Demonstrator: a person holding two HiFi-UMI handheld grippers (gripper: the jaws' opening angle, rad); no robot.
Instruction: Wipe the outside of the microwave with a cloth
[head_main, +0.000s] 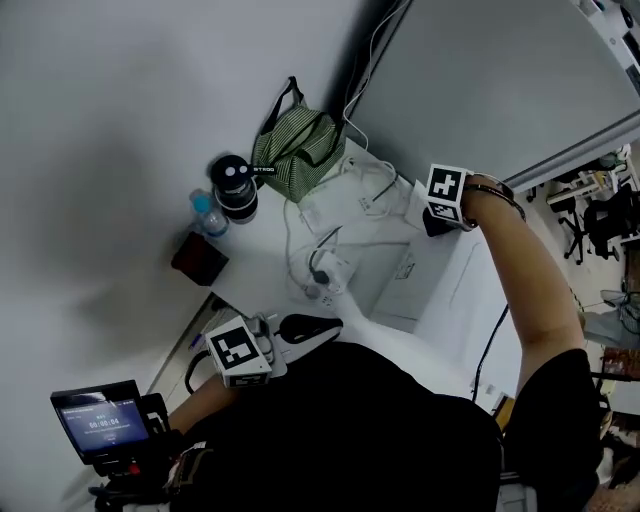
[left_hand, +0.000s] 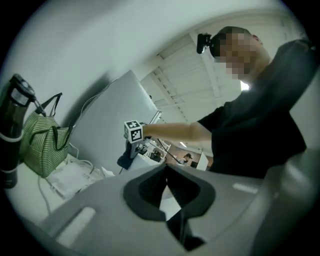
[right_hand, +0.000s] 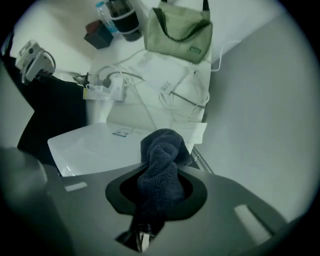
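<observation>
A white table (head_main: 262, 262) stood before one grey panel (head_main: 500, 90). It bore one red box (head_main: 198, 258), one water bottle (head_main: 208, 213), one black flask (head_main: 235, 187), one green bag (head_main: 298, 155) and tangled cables (head_main: 335, 250). The left gripper (head_main: 335, 325) hovered, jaws closed on nothing. The white microwave (head_main: 440, 290) was partly hidden by the person's body. At its far edge, the right gripper (head_main: 438, 218) clamped one dark cloth (right_hand: 162, 165).

Black short-sleeved shirt (head_main: 400, 430) — a bracelet (head_main: 493, 186) on the right wrist.

Cloth (right_hand: 162, 150): sitting between the right gripper's (right_hand: 159, 187) jaws, over the microwave's (right_hand: 95, 145) top.
Bag (head_main: 295, 150): standing behind the microwave, flask (head_main: 236, 186) standing at its left.
</observation>
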